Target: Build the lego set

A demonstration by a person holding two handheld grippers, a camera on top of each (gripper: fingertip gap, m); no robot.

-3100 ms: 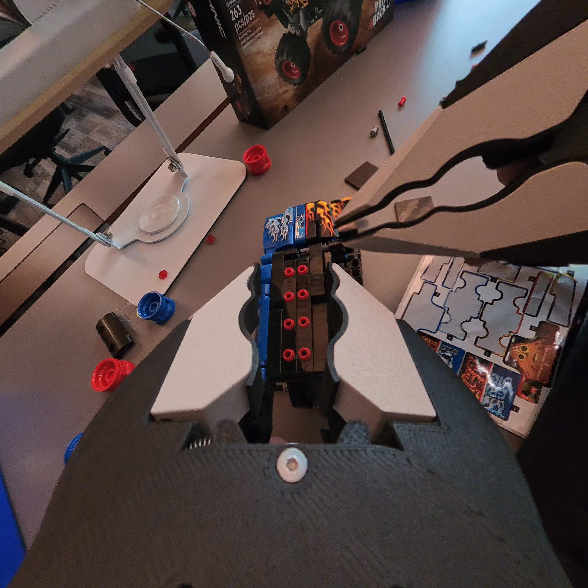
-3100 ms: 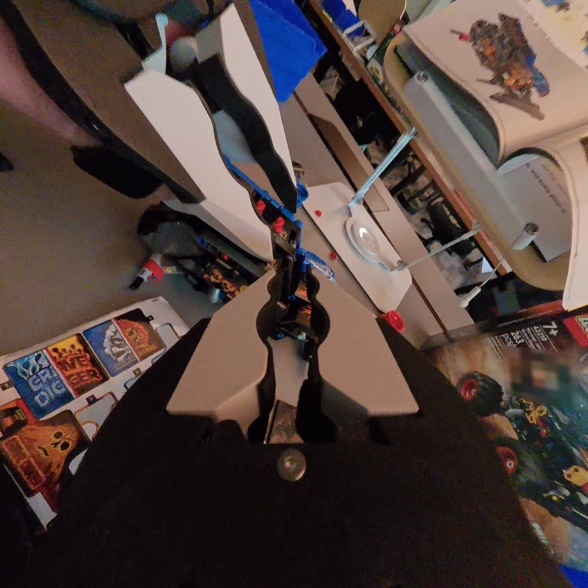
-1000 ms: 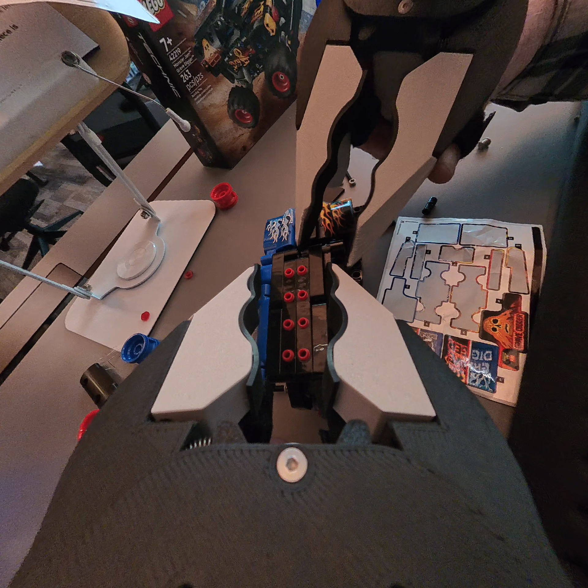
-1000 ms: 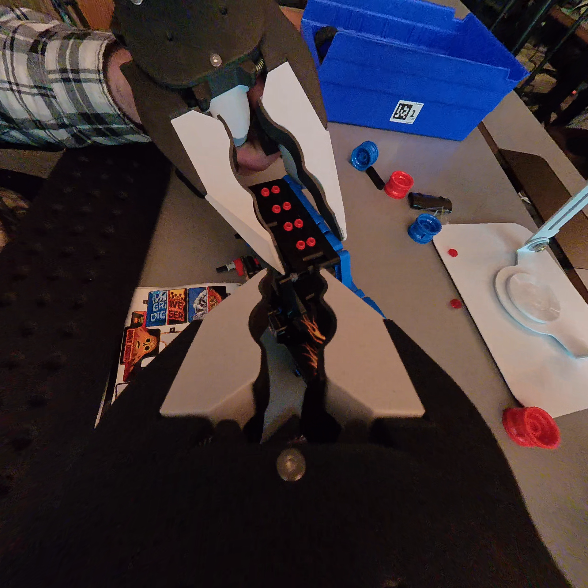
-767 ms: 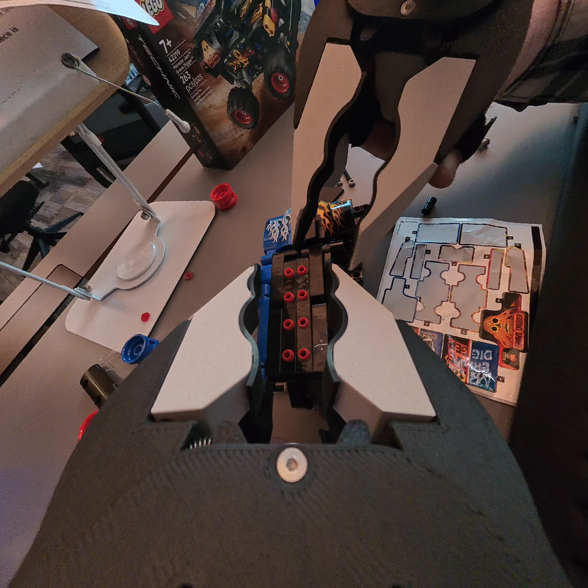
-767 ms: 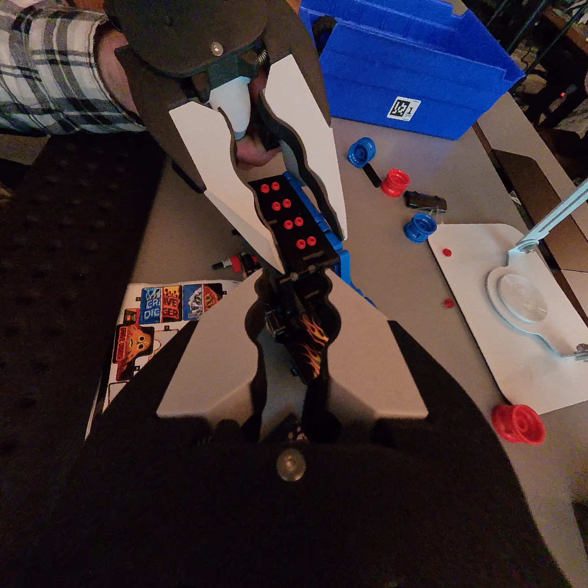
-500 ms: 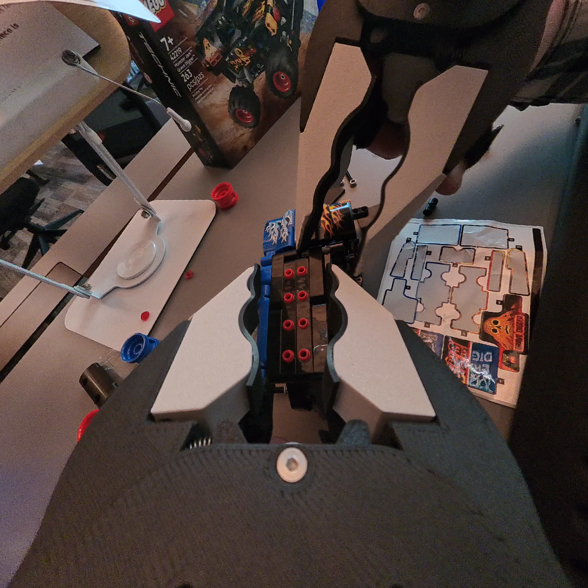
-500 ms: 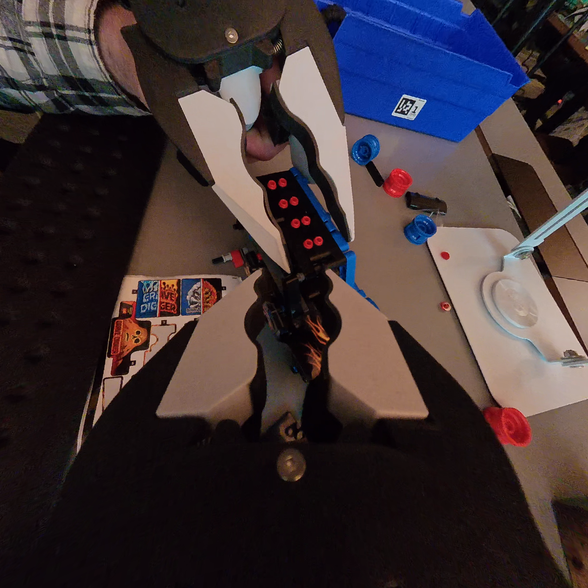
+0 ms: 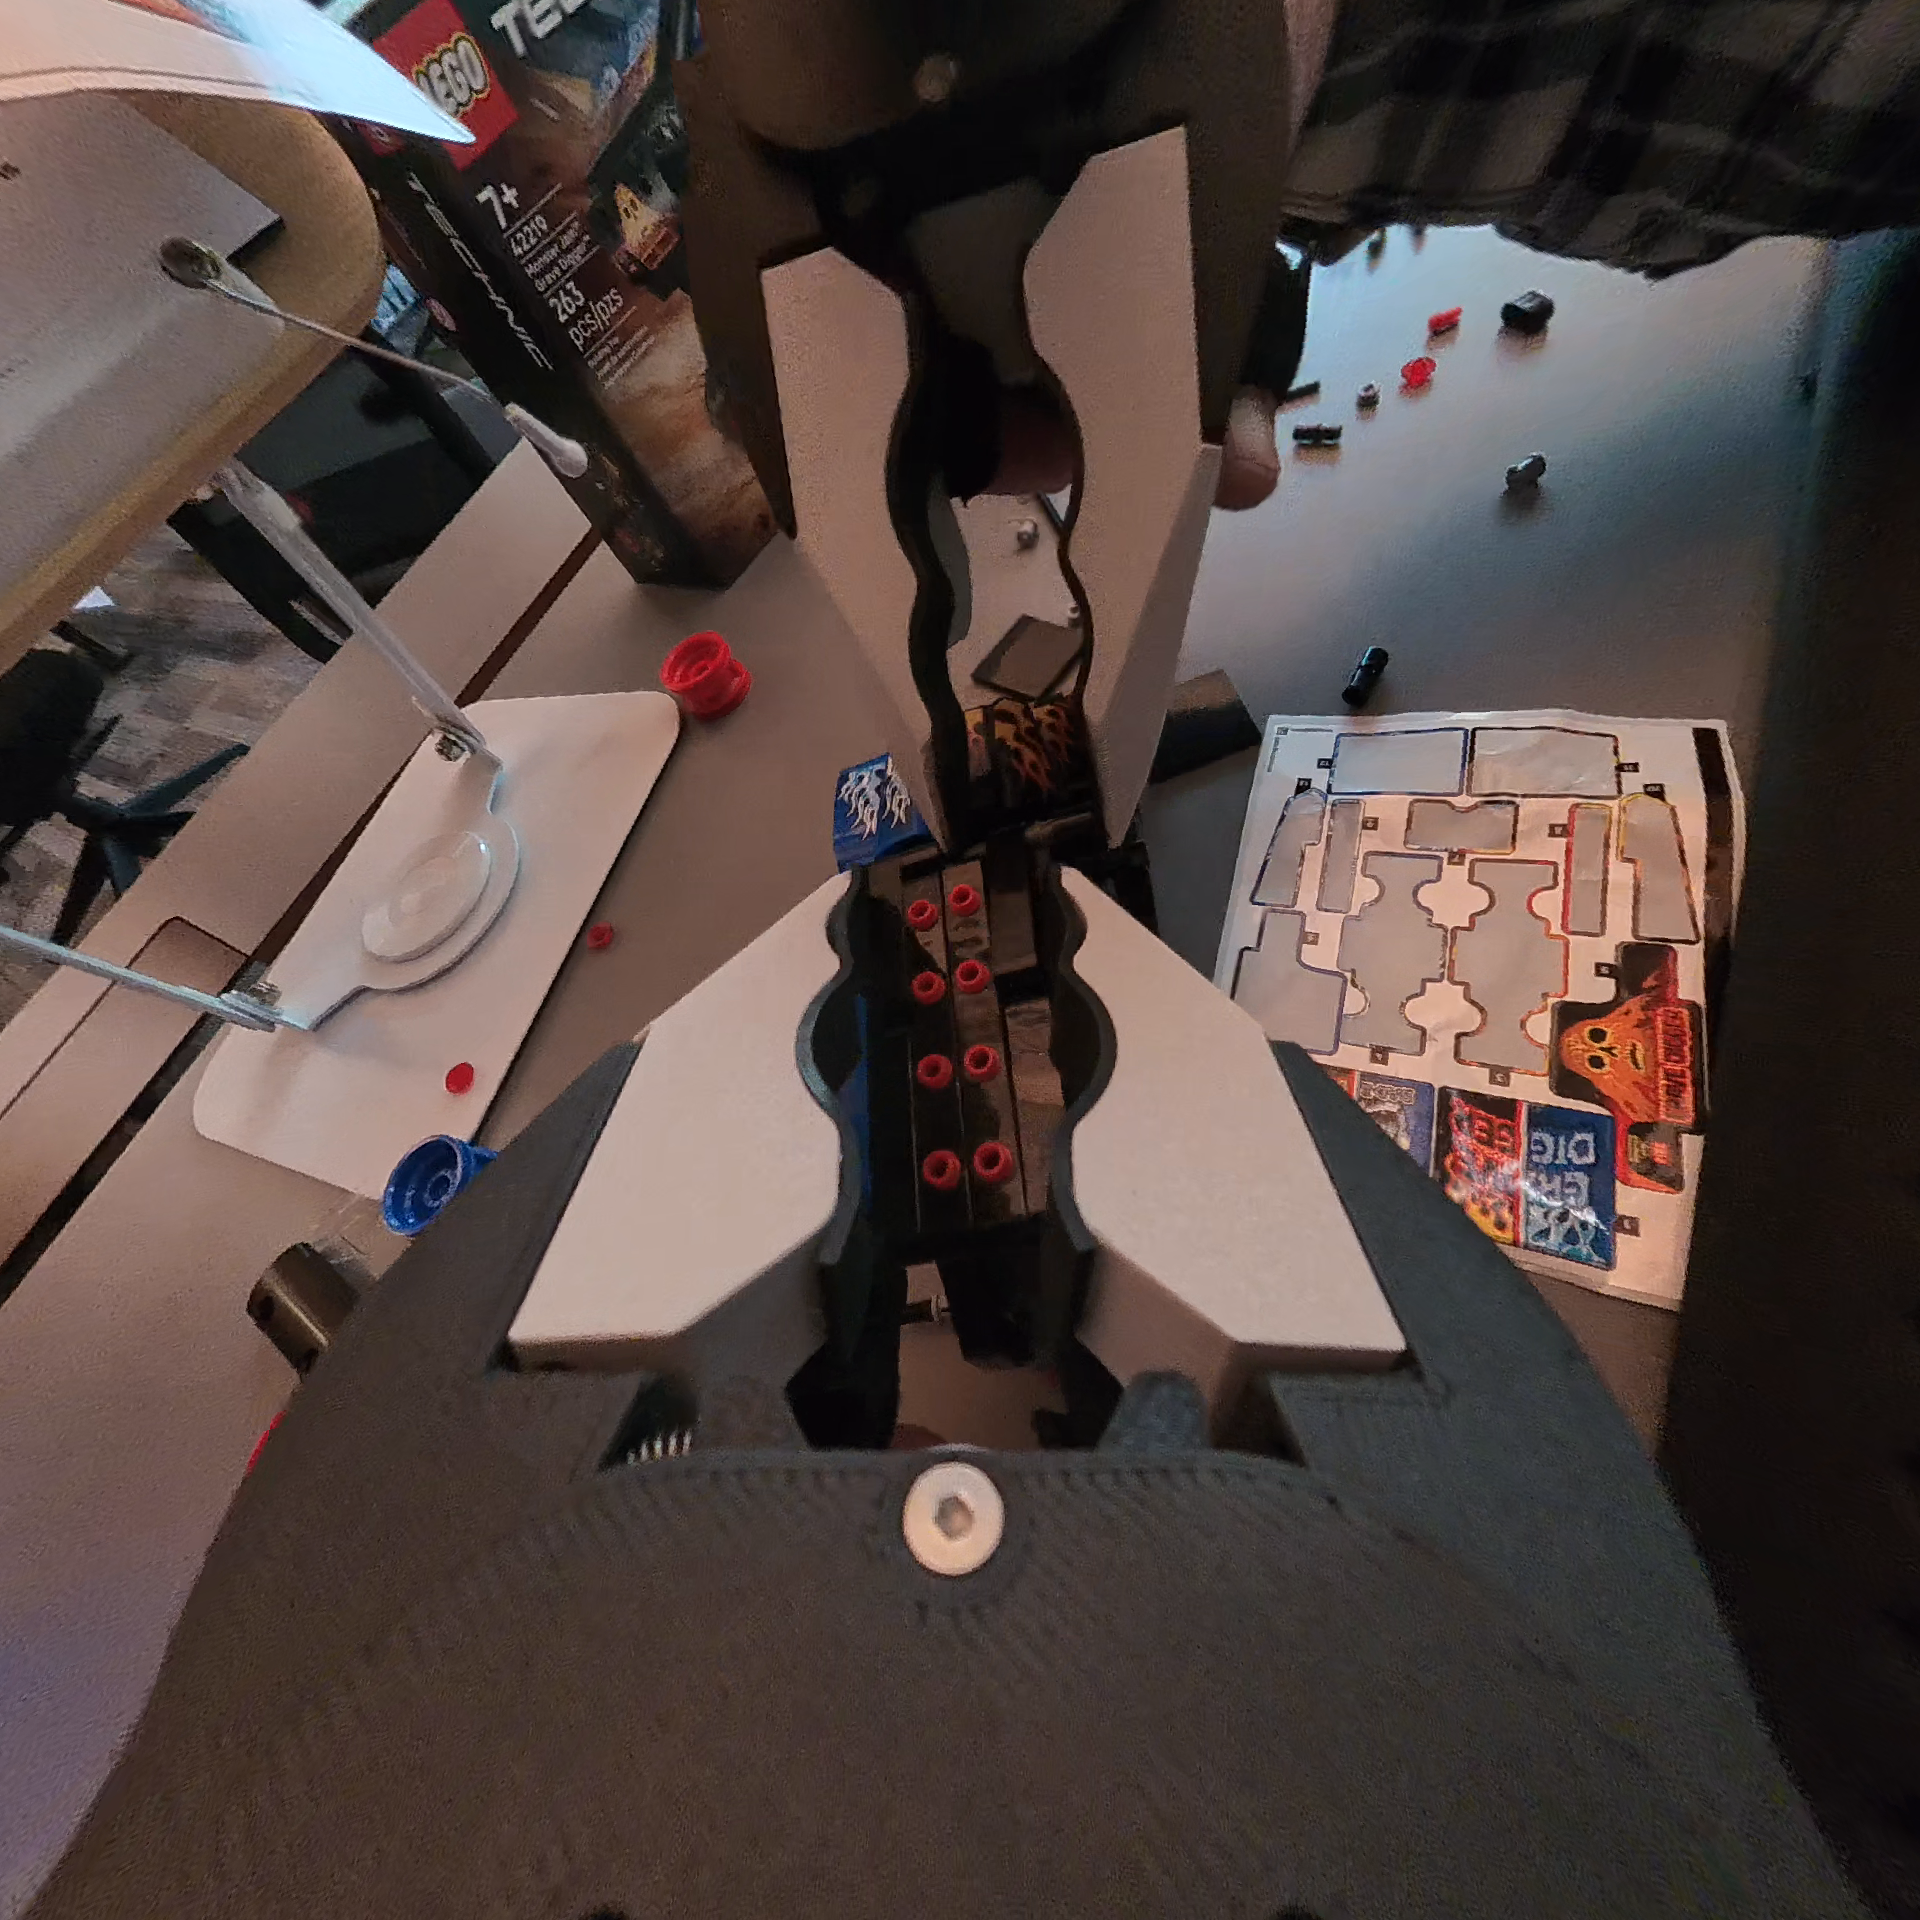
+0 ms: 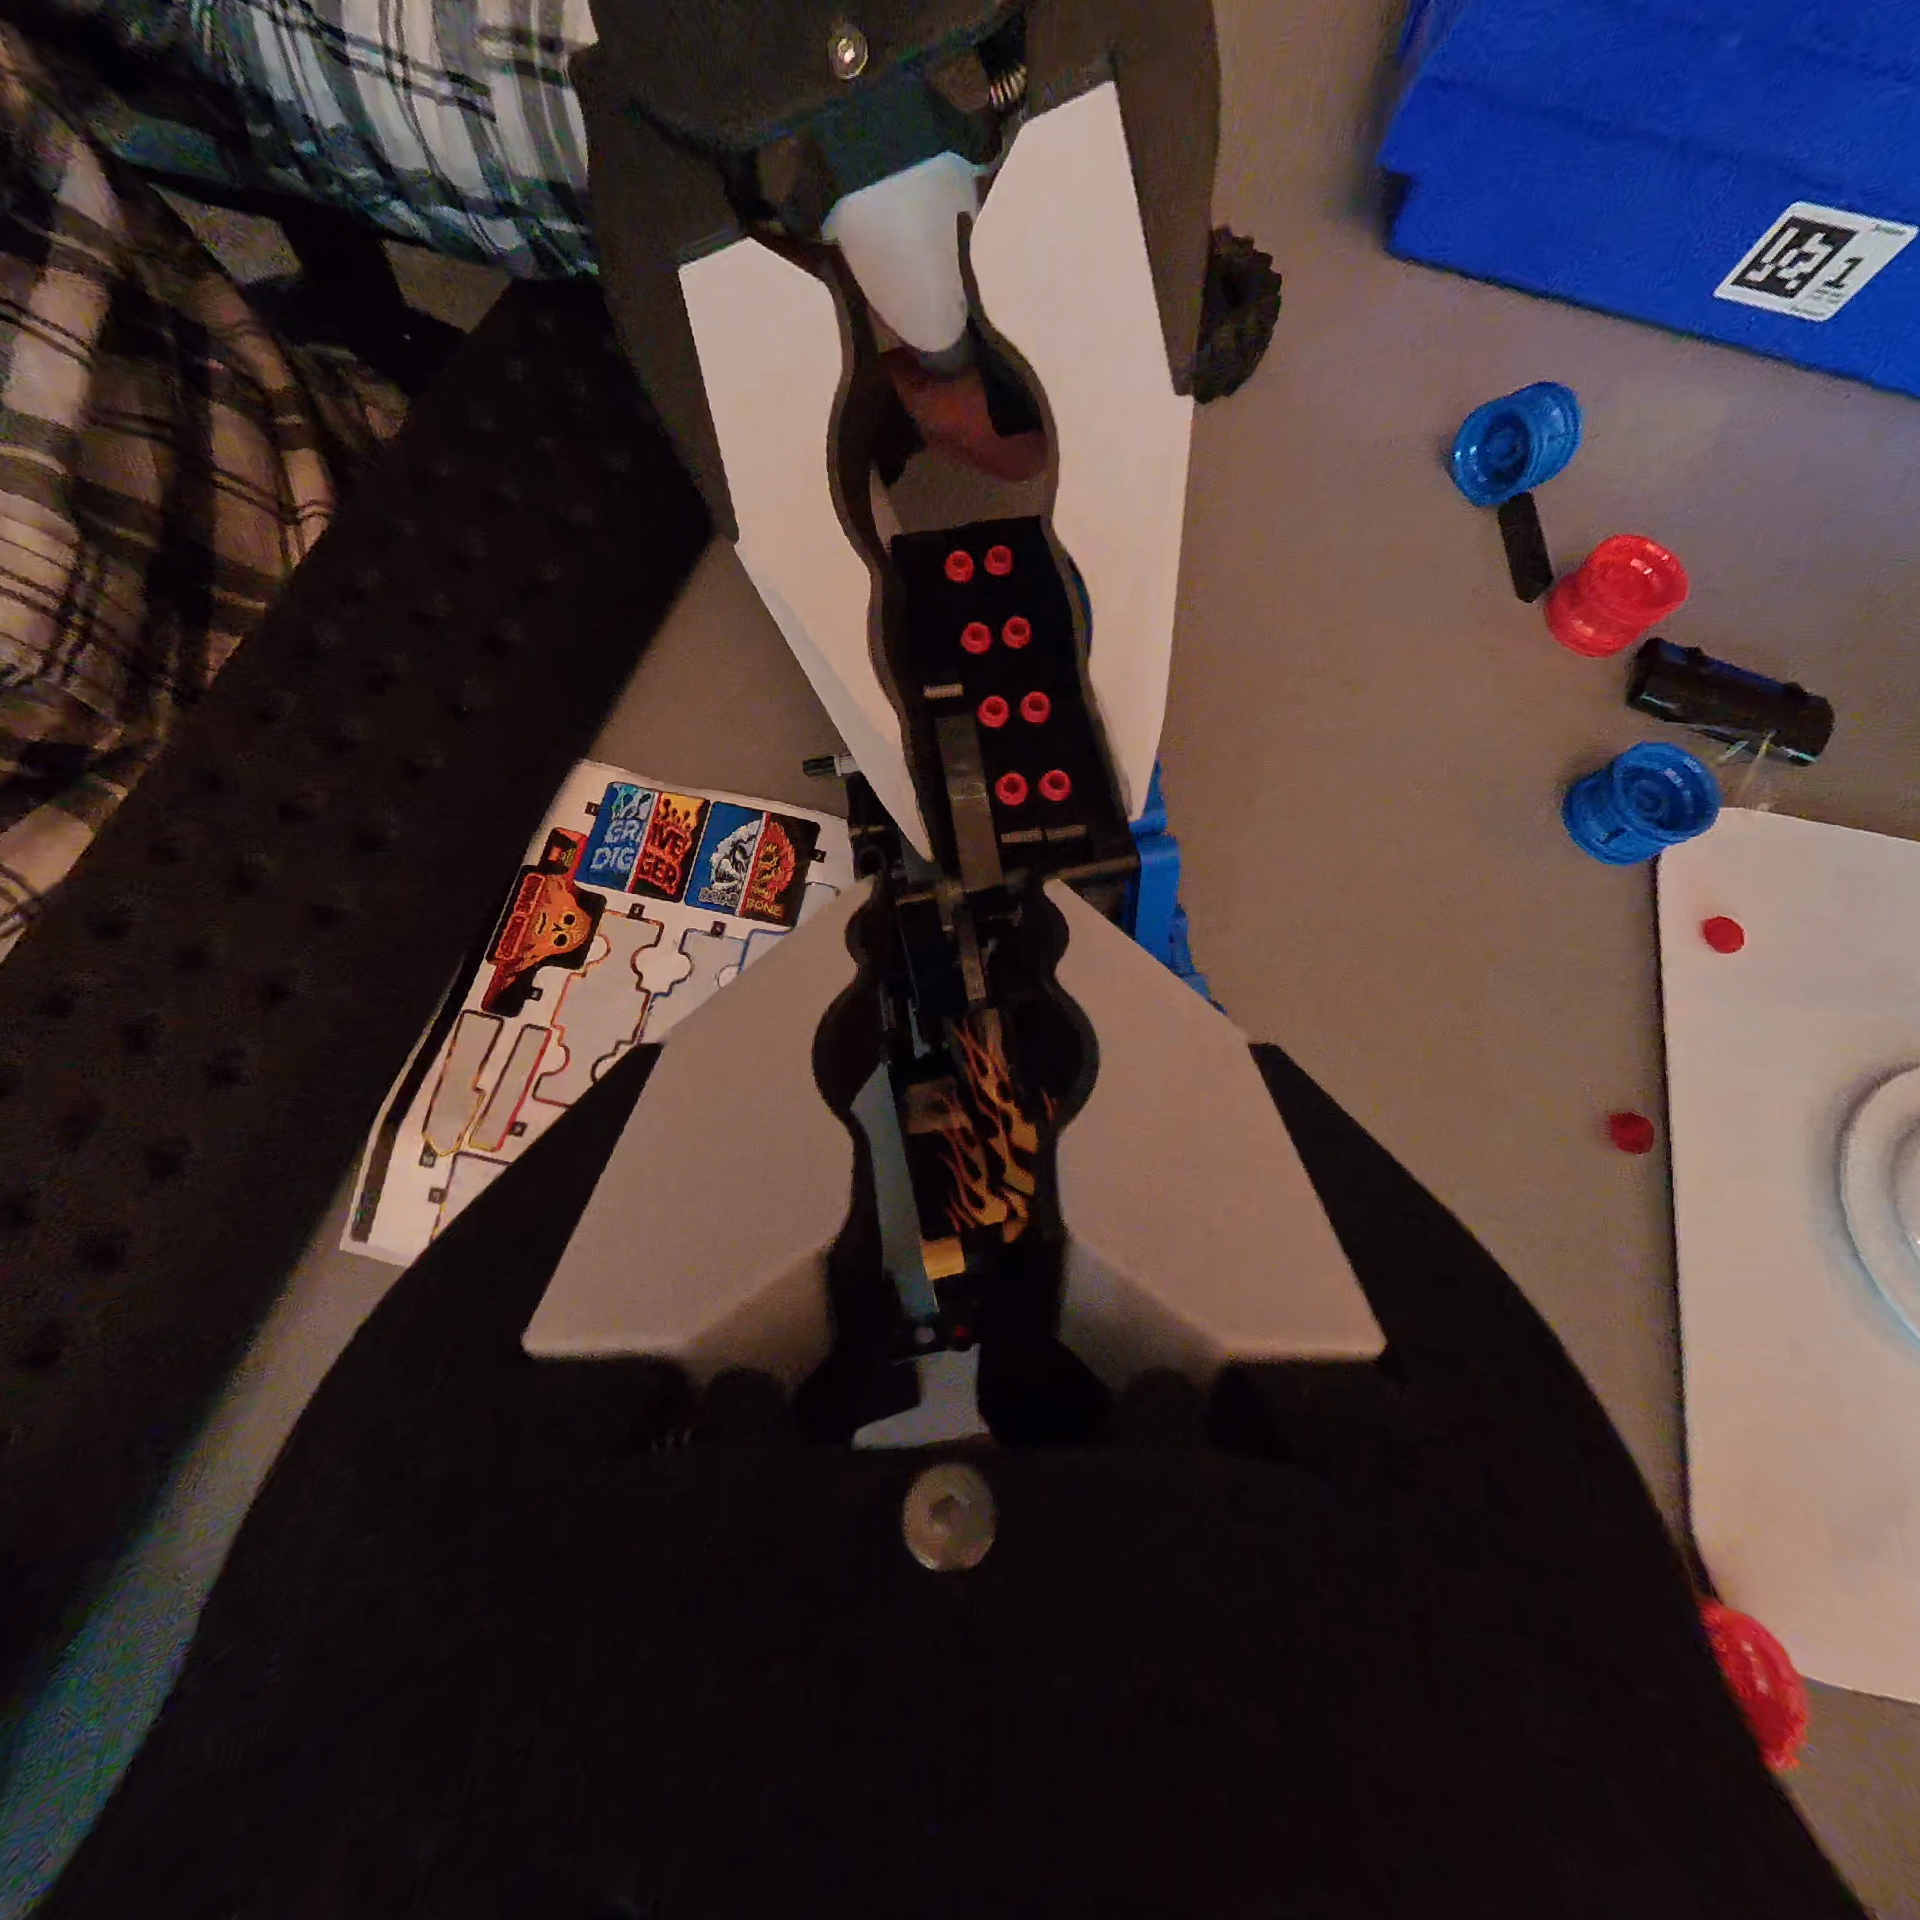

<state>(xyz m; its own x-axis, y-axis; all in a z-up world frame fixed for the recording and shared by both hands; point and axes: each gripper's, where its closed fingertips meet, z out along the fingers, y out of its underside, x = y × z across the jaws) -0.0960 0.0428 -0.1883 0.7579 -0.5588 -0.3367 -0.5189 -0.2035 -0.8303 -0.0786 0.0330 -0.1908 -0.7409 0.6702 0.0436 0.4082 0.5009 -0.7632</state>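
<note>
Two tongs are clamped on one lego truck body (image 9: 961,1049) held above the counter (image 9: 727,831), the left tongs (image 9: 951,883) on its red-studded black end, the right tongs (image 10: 961,894) on its flame-stickered end, meeting tip-to-tip along its long axis.

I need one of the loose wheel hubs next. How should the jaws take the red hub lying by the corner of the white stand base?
Grip the red hub across its narrow middle, coming from above. It lies on its side on the table, so the waist between its two flanges is exposed and would keep jaws from slipping off. The white stand base sits close beside it, so approaching from the box side looks clearer.
</note>
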